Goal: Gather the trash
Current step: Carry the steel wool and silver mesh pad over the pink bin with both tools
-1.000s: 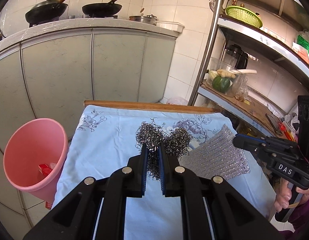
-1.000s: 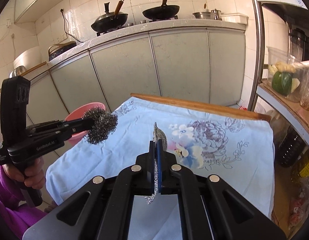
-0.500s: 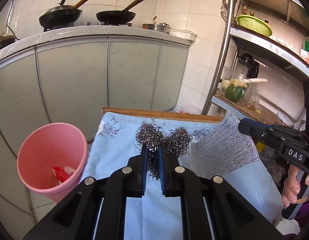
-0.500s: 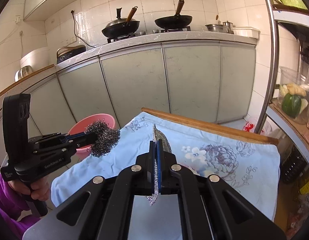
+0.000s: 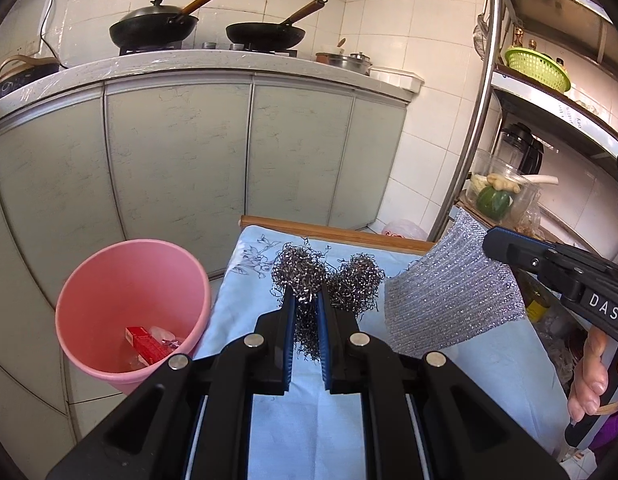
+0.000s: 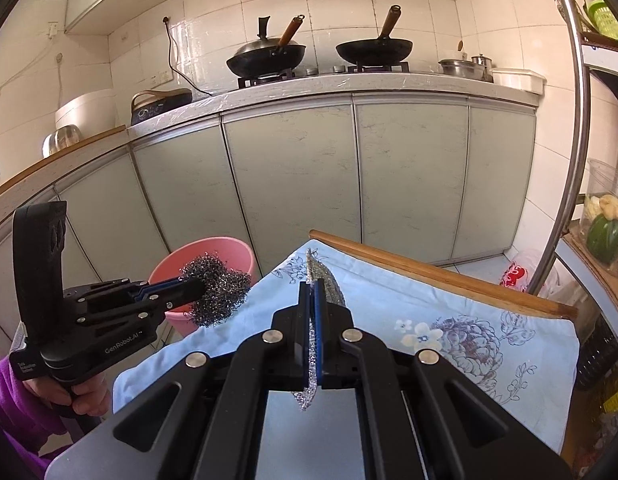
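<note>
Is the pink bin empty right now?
No, the left wrist view shows a red box and some clear wrappers lying at the bottom of the pink bin.

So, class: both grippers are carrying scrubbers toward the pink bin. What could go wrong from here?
1. The steel wool is a loose tangle in the left gripper; its strands may snag on the fingers at release.
2. The bin stands below the table edge, so a release short of it would probably land on the cloth or floor.
3. The right gripper pinches the mesh cloth only by one edge; it could slip out.
</note>
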`<action>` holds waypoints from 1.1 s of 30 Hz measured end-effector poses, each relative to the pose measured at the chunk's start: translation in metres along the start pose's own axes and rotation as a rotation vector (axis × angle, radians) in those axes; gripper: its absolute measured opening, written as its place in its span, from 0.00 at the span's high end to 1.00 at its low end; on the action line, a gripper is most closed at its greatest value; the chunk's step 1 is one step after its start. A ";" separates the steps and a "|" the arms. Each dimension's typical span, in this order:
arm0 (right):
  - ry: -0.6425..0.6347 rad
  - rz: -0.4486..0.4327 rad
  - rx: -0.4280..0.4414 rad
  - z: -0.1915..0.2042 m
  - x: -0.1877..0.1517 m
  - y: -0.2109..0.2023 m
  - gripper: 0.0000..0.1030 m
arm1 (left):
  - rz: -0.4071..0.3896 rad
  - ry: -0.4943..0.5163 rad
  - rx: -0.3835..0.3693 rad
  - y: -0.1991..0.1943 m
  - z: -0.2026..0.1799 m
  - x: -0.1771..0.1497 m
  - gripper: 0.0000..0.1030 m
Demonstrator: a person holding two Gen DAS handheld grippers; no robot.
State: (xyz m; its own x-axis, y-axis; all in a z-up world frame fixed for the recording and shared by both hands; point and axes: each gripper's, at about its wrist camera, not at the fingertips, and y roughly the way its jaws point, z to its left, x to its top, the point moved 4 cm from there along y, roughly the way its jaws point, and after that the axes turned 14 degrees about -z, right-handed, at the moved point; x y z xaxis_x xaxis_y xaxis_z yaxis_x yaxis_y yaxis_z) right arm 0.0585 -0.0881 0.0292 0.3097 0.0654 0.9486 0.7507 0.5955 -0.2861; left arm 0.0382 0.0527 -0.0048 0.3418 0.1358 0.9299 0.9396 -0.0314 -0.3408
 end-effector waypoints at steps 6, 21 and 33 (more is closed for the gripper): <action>-0.012 0.002 0.015 0.007 0.005 0.008 0.98 | 0.004 -0.017 0.033 0.001 0.011 0.000 0.91; -0.051 0.002 0.089 0.047 0.024 0.048 0.98 | -0.021 -0.043 0.133 0.002 0.048 0.003 0.90; -0.078 0.006 0.182 0.095 0.042 0.096 0.98 | -0.052 -0.098 0.262 0.001 0.109 0.004 0.90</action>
State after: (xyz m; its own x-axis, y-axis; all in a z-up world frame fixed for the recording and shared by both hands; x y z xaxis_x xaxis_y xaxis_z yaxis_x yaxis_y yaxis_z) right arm 0.0881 0.0483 0.0540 0.2627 0.1273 0.9564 0.6285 0.7295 -0.2697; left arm 0.0381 0.1611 -0.0167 0.2785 0.2256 0.9336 0.9149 0.2334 -0.3293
